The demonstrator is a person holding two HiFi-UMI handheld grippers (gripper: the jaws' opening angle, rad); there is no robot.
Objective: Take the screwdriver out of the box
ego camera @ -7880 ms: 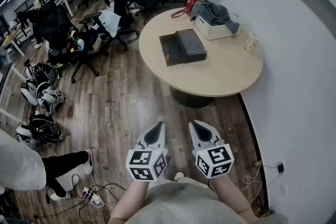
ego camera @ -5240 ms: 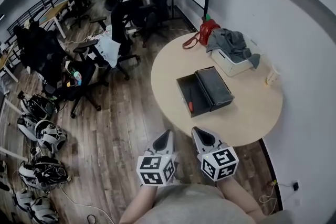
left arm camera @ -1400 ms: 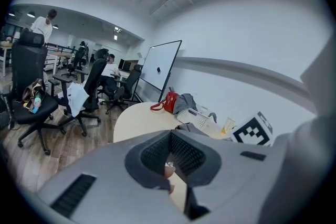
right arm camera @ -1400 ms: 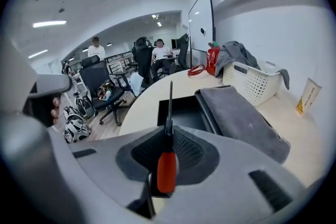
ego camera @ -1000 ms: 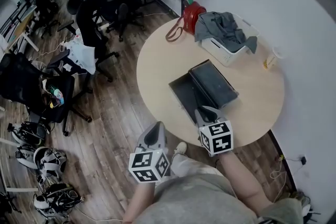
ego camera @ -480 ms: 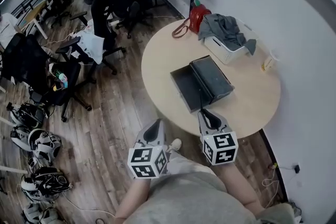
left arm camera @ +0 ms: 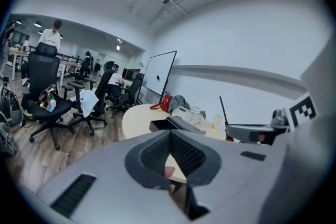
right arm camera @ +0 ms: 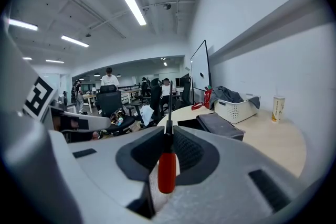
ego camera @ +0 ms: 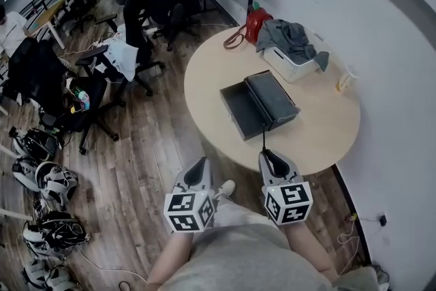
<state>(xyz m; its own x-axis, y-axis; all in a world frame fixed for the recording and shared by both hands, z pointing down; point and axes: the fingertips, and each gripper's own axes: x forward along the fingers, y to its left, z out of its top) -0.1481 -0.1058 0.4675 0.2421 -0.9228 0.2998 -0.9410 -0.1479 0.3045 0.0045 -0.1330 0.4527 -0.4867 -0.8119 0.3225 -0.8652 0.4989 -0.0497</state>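
The open dark box lies on the round table, its lid folded out to the right. My right gripper hangs near the table's front edge, just short of the box, shut on the screwdriver. Its red handle sits between the pads and its thin shaft points toward the box. In the right gripper view the box lies beyond the gripper. My left gripper hovers over the floor left of the table, shut and holding nothing. In the left gripper view its pads meet.
At the table's far side stand a white basket with grey cloth, a red bag and a paper cup. Office chairs and seated people fill the room to the left. Helmets lie on the floor. A wall runs along the right.
My right gripper has drawn back from the box toward the table's edge with the screwdriver in it. The left gripper has also shifted.
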